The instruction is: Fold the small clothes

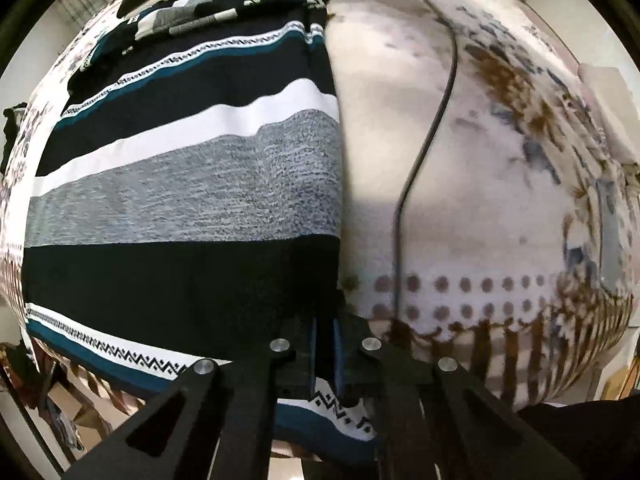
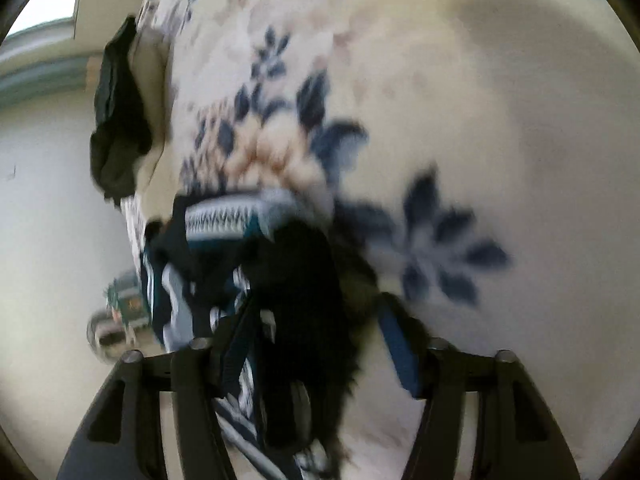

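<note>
A striped garment (image 1: 188, 184) with navy, white, grey and teal bands lies flat on a floral tablecloth (image 1: 472, 168). My left gripper (image 1: 326, 354) is shut on the garment's near hem at its right corner. In the blurred right wrist view, a bunched part of the same striped garment (image 2: 224, 220) lies between the fingers of my right gripper (image 2: 316, 344). Its fingers stand wide apart, and dark fabric (image 2: 296, 280) sits between them. The right gripper is open.
A thin black cable (image 1: 424, 136) runs across the tablecloth right of the garment. A dark cloth (image 2: 118, 116) hangs at the table's far left edge in the right wrist view. Floor and clutter show below the table edge (image 1: 60, 400).
</note>
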The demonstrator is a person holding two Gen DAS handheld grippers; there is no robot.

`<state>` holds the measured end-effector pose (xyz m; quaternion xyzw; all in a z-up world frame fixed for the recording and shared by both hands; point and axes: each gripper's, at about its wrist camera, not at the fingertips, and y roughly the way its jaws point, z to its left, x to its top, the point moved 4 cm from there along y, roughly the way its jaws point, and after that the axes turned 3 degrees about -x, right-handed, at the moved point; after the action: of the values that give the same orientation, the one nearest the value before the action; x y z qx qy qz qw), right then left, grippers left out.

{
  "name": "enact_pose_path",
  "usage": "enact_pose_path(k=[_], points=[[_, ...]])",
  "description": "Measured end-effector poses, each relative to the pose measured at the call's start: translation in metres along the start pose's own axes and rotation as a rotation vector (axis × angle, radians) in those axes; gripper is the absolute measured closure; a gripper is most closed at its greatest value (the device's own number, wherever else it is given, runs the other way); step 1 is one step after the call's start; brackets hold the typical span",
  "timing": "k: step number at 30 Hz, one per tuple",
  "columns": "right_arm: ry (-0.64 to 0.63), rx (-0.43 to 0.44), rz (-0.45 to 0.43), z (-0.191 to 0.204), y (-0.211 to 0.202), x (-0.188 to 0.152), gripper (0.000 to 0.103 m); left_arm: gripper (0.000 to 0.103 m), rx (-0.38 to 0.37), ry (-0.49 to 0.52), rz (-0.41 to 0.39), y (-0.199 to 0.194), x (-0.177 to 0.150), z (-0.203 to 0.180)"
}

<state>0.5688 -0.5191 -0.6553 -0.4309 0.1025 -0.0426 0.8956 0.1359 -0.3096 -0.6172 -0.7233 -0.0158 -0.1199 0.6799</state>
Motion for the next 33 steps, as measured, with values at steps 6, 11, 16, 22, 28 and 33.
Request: enact_pose_path(k=[6, 11, 16, 22, 28, 33], points=[[-0.133, -0.142, -0.09, 0.025, -0.033, -0.003, 0.096, 0.099, -0.02, 0.006, -0.048, -0.029, -0.016, -0.001], [-0.114, -0.242, -0.028, 0.007, -0.029, 0.006, 0.095, 0.099, -0.036, -0.001, -0.026, -0.023, -0.033, -0.006], [-0.086, -0.224, 0.057, 0.002, -0.022, 0.006, 0.077, 0.095, -0.044, -0.069, 0.037, -0.019, -0.033, -0.013], [-0.104, -0.234, 0.12, -0.019, -0.057, -0.069, 0.054, 0.072, -0.04, -0.162, 0.058, -0.035, -0.059, -0.005], [-0.029, -0.082, 0.307, -0.034, -0.012, -0.182, 0.054, 0.046, -0.061, -0.323, 0.07, -0.047, -0.081, 0.03], [-0.062, -0.126, 0.243, -0.034, 0.024, -0.22, 0.097, 0.046, -0.045, -0.463, 0.078, -0.052, -0.098, 0.067]])
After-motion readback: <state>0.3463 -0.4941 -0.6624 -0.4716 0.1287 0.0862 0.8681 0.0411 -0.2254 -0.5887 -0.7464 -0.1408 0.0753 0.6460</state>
